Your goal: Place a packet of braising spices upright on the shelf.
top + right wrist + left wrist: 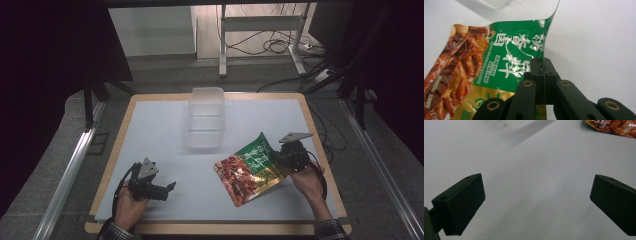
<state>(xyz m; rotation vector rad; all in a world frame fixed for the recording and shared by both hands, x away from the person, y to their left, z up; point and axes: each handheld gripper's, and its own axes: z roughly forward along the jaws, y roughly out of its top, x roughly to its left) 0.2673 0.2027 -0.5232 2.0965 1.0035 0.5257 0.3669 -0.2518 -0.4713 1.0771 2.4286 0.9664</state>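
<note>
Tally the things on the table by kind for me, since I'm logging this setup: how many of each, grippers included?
Snack pouch, green and red, pinched at its edge by the right gripper: 1
Clear plastic box: 1
Grippers, the right one and the left gripper with jaws apart: 2
Total: 4

The high view is dim and soft, with black, unlit surroundings on both sides, while the pale table (165, 125) catches even light from above and the clear box (206, 117) at its far middle looks washed out and hazy. In the left gripper view the table surface is evenly lit and grey-white, faint soft shadows cross it diagonally, and the near black pads (464, 202) are a little blurred. In the right gripper view the snack bag (511, 57) shows white glare streaks on its shiny green foil, and its far left edge is soft.
</note>
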